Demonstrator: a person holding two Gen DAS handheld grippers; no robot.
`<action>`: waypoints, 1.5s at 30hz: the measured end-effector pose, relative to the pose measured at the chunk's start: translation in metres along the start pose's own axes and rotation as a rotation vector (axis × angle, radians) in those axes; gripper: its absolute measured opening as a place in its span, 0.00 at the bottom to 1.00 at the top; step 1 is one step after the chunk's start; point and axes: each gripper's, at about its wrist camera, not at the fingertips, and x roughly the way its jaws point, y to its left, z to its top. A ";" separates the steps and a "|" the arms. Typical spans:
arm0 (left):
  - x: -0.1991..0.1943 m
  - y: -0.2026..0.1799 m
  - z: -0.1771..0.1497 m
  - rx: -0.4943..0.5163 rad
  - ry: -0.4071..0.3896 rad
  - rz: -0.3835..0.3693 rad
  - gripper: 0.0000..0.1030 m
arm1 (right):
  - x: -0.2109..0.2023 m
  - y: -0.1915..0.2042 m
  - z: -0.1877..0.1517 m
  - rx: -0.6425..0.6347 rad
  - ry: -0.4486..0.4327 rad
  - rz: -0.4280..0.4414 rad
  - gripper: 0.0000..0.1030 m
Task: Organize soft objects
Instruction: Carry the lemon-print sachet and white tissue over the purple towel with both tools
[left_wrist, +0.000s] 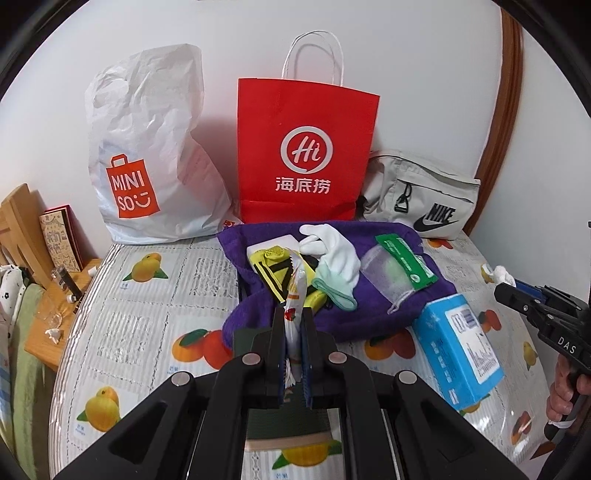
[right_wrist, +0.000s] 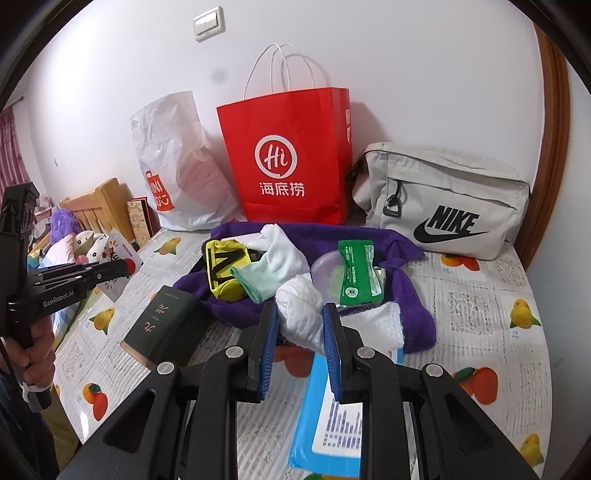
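The counter (left_wrist: 147, 317) under me was covered with a cloth printed with oranges and yellow fruit, and it stood against a white wall (left_wrist: 406, 55). Along the wall stood a white plastic bag (left_wrist: 147, 147), a red paper bag (left_wrist: 306, 147) and a grey pouch (right_wrist: 443, 195). In front of them lay a purple towel (left_wrist: 369, 314) carrying a white glove (left_wrist: 336, 254), a yellow pouch (left_wrist: 273, 266) and a green packet (left_wrist: 406, 262). My left gripper (left_wrist: 294, 332) had its jaws clenched on a thin snack sachet (left_wrist: 295, 291), raised over the towel. My right gripper (right_wrist: 300, 332) had its jaws grasping a white cloth wad (right_wrist: 299, 306). A blue box (left_wrist: 458, 347) was partly hidden by my right jaws, a dark green box (right_wrist: 162, 325) was cut off below my left jaws.
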 end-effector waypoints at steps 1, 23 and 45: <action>0.005 0.000 0.002 0.000 0.005 0.007 0.07 | 0.004 0.000 0.002 0.000 0.003 0.002 0.24; 0.081 0.015 0.037 -0.064 0.083 -0.051 0.07 | 0.087 -0.020 0.042 0.011 0.054 0.011 0.24; 0.167 -0.011 0.059 -0.087 0.219 -0.214 0.08 | 0.165 -0.062 0.051 0.021 0.175 -0.024 0.25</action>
